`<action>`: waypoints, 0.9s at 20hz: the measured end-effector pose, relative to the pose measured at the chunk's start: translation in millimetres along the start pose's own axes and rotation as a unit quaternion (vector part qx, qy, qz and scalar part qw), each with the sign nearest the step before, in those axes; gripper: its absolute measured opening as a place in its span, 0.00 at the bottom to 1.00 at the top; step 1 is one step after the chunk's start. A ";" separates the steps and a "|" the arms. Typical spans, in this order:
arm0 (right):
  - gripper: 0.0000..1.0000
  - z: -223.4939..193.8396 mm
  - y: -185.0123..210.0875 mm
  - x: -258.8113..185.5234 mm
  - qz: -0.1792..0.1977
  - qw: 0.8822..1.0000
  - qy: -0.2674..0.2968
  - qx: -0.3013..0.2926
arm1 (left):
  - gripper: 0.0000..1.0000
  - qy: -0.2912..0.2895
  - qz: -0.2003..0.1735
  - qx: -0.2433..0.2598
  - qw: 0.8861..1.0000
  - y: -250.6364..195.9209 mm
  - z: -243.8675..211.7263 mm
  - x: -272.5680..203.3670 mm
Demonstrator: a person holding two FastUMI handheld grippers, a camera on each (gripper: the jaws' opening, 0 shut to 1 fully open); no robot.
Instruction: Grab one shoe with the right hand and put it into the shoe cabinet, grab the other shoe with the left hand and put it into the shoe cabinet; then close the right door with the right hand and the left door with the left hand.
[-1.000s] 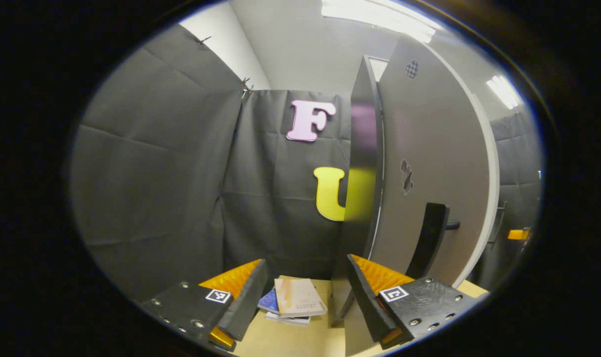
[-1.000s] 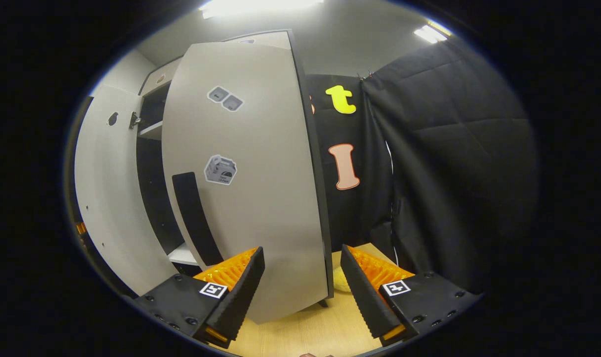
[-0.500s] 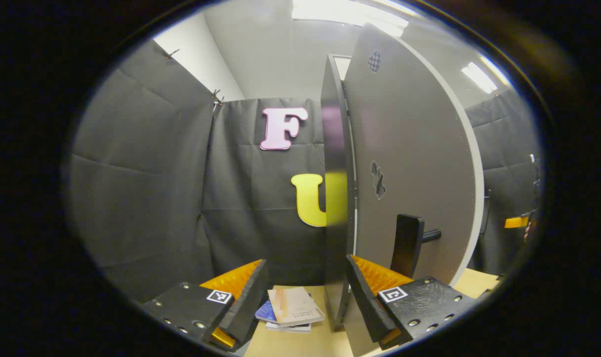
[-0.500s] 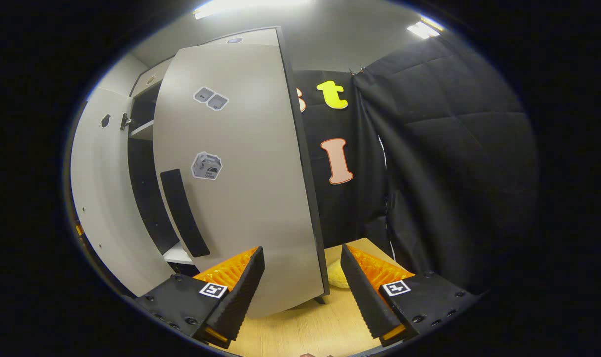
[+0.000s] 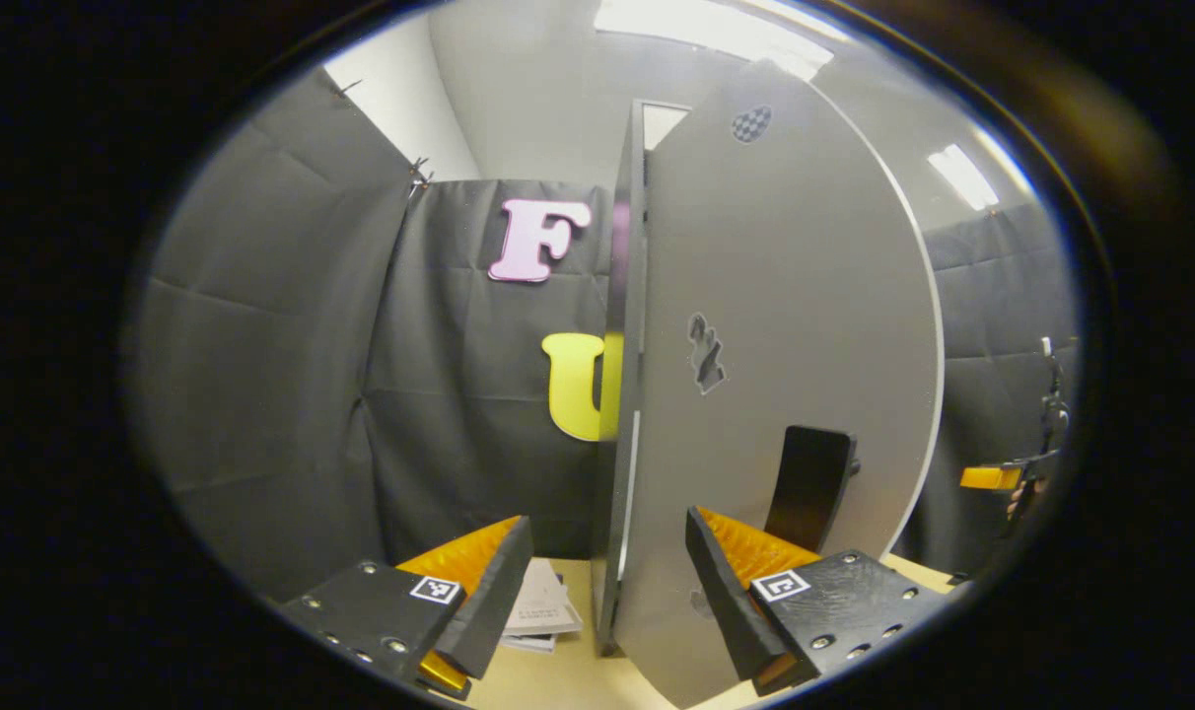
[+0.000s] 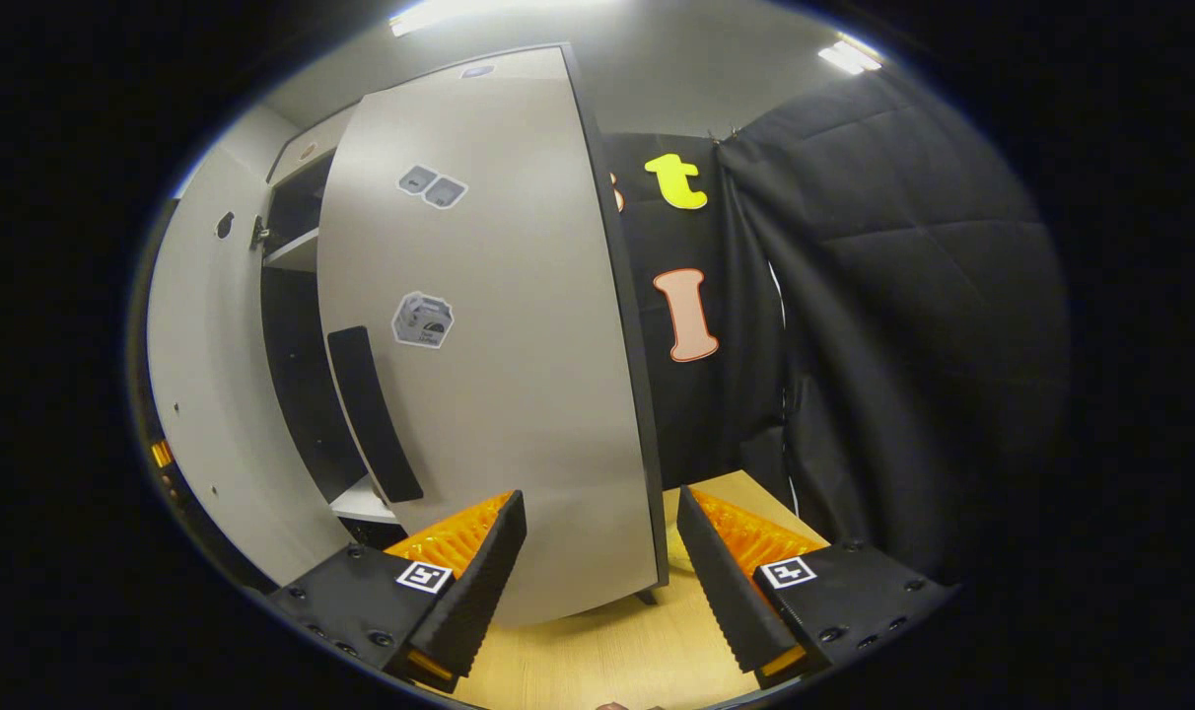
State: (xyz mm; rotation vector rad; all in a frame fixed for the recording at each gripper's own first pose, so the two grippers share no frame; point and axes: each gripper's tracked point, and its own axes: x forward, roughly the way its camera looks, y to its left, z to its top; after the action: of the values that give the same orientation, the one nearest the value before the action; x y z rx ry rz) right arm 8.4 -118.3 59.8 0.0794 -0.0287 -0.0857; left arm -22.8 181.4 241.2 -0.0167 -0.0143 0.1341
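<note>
The shoe cabinet stands on the wooden floor with both doors part open; no shoe can be made out, its dark inside hiding whatever it holds. Over the last second the left door has turned to show more of its face in the left gripper view, so that door is probably being swung shut. The right door has barely shifted in the right gripper view and still needs its push. The left gripper and right gripper are both spread wide, holding nothing. Some booklets lie on the floor beside the left door's lower edge.
</note>
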 end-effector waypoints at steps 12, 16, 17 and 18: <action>0.98 -2.7 -26.9 -20.1 -0.013 1.000 -0.005 0.016 | 0.99 0.008 -0.088 -0.058 0.994 -132.0 -5.0 42.8; 0.98 3.9 -43.5 -33.3 -0.030 0.999 -0.018 0.020 | 0.98 -0.004 -0.092 -0.026 0.995 -143.9 -0.5 38.8; 0.98 6.3 -48.1 -36.0 -0.036 0.999 -0.022 0.021 | 0.98 -0.008 -0.090 -0.017 0.996 -143.9 1.1 37.0; 0.97 8.7 -51.3 -38.7 -0.040 0.999 -0.026 0.021 | 0.98 -0.013 -0.088 -0.013 0.996 -144.4 2.5 33.7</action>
State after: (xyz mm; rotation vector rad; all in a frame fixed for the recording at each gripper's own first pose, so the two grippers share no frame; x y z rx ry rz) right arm -34.7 -166.6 63.3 0.1207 -0.0801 -0.1665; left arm 29.9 42.8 246.7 -0.0391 -0.0429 -0.0431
